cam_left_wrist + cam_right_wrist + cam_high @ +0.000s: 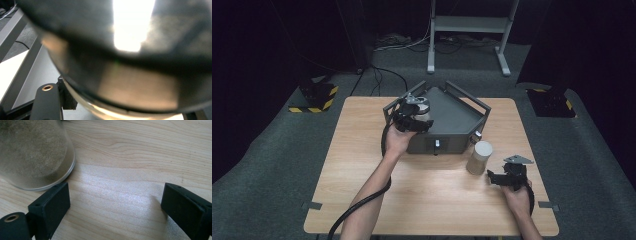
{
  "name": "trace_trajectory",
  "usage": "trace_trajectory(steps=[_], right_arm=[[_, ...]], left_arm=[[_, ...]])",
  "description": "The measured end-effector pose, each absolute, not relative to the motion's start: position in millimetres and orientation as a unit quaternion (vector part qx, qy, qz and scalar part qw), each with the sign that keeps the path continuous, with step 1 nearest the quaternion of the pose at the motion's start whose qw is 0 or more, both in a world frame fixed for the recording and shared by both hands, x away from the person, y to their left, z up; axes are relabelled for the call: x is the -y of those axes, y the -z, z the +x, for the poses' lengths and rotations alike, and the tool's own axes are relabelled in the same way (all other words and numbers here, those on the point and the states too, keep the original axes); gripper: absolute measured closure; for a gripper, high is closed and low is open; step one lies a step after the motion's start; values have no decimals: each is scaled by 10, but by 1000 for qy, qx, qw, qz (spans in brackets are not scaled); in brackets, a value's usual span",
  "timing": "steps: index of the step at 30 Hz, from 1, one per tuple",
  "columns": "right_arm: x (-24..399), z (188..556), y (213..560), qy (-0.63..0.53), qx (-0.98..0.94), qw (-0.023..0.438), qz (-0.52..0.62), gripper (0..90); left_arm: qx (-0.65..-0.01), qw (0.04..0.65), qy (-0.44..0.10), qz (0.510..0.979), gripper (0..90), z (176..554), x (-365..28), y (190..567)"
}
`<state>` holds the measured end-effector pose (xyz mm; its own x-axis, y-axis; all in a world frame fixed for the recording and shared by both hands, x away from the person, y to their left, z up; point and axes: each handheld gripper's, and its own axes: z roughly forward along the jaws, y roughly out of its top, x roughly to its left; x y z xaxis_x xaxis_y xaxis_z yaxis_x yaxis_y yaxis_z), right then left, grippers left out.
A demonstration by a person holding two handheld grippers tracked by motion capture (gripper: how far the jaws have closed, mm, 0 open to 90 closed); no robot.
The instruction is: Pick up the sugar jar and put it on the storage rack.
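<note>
A person's left hand holds my left gripper [418,114] over the near left part of a grey metal box [462,97] with rails around its top. Its jaws are shut on a round glass jar [424,107] with pale contents. That jar [130,75] looms large and blurred in the left gripper view, with one black finger [47,102] against its lower left side. A second jar [479,157] of sand-coloured powder stands upright on the wooden table [432,195], in front of the box's right corner. My right gripper [499,173] rests just right of it, open, with bare wood between its fingers [52,205].
The sand jar [32,152] stands close by the left finger in the right gripper view. Behind the table is a white metal stand [467,24] with cables on the grey floor. Black bases with yellow stripes [314,97] flank the table's far corners.
</note>
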<state>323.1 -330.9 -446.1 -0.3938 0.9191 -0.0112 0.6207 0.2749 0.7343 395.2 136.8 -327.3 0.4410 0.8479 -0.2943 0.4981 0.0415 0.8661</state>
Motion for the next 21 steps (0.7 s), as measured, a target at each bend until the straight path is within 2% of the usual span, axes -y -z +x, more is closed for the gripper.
trace_trajectory(steps=[21], right_arm=[[3310, 3231, 4461, -332, -766, 225, 503, 81]], left_arm=[[-528, 494, -181, 667, 316, 4148, -1241, 3436]])
